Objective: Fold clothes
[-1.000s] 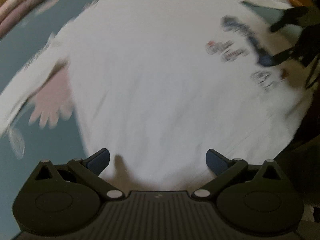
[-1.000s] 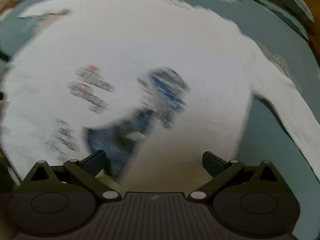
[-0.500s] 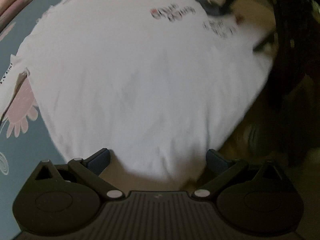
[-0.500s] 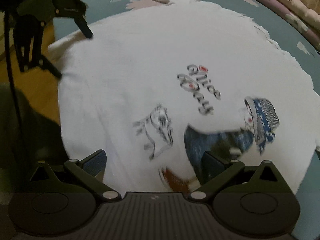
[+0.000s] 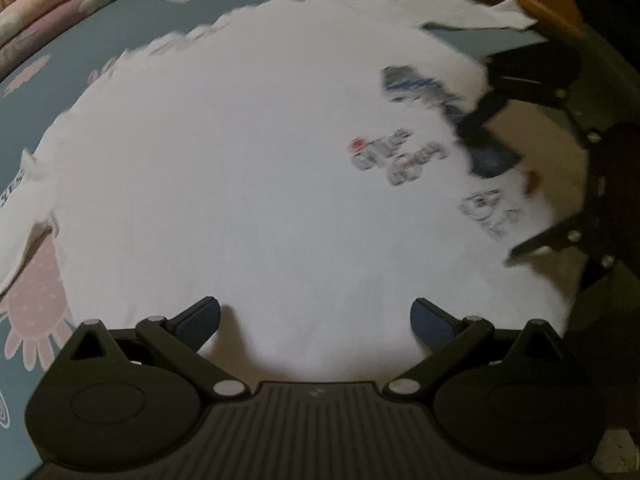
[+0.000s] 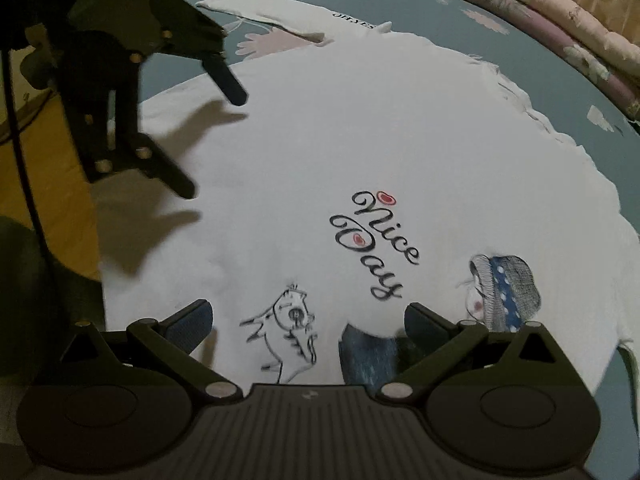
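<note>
Your white T-shirt (image 6: 360,152) lies spread flat, print side up, on a teal bedsheet (image 6: 532,64) patterned with pink flowers, and it fills the centre of both wrist views. In the right wrist view the "Nice Day" lettering (image 6: 376,244) runs down the middle of the frame, with a line-drawn bird (image 6: 288,332) at lower centre and a figure in a blue dotted headscarf (image 6: 500,288) at lower right. Your right gripper (image 6: 308,320) sits at the bottom of that frame with its fingers spread wide over the printed part of the shirt, pinching nothing. Your left gripper (image 6: 212,140) shows at upper left of the same view, its fingers also spread apart, hovering over the shirt's left edge and casting shadows on the cloth. One sleeve (image 6: 280,16) lies stretched out at the top of the frame, crossing a pink flower. In the left wrist view, which is blurred, your left gripper (image 5: 316,316) is spread over plain white fabric at the bottom, and the right gripper (image 5: 504,184) appears at the right edge beside the smeared print. Folded quilts (image 6: 540,12) lie along the upper right.
</note>
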Action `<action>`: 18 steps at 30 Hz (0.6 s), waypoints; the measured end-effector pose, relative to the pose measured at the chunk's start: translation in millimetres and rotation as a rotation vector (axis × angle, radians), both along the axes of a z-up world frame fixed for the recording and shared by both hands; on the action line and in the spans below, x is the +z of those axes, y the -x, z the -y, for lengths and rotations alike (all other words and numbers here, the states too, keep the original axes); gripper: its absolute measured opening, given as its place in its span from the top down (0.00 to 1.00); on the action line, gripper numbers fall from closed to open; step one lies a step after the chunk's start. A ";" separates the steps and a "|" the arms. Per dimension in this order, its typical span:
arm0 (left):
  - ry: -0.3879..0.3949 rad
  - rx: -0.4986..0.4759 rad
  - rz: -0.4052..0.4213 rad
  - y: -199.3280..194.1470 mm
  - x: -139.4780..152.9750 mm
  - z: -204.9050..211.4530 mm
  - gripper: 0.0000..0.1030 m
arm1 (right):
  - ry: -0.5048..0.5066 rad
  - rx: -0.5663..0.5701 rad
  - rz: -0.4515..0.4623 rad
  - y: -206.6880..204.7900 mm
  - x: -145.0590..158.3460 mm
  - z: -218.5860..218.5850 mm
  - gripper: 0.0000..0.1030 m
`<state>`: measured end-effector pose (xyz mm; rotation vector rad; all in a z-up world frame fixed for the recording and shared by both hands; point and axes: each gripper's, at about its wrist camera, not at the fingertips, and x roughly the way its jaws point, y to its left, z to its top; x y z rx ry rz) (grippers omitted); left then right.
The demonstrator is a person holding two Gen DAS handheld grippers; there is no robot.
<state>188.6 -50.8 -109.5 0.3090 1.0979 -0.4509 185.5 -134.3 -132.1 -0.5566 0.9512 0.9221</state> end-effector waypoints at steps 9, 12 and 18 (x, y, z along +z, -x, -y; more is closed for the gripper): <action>-0.031 0.138 -0.149 33.7 -1.8 -40.6 0.02 | 0.027 -0.112 -0.048 16.6 -4.1 55.9 0.00; -0.014 0.188 -0.137 29.4 7.2 -41.4 0.02 | 0.059 -0.139 -0.048 23.1 -2.1 64.5 0.00; 0.006 0.219 -0.137 10.2 -1.0 -37.9 0.02 | 0.024 -0.287 -0.030 7.7 9.9 69.8 0.00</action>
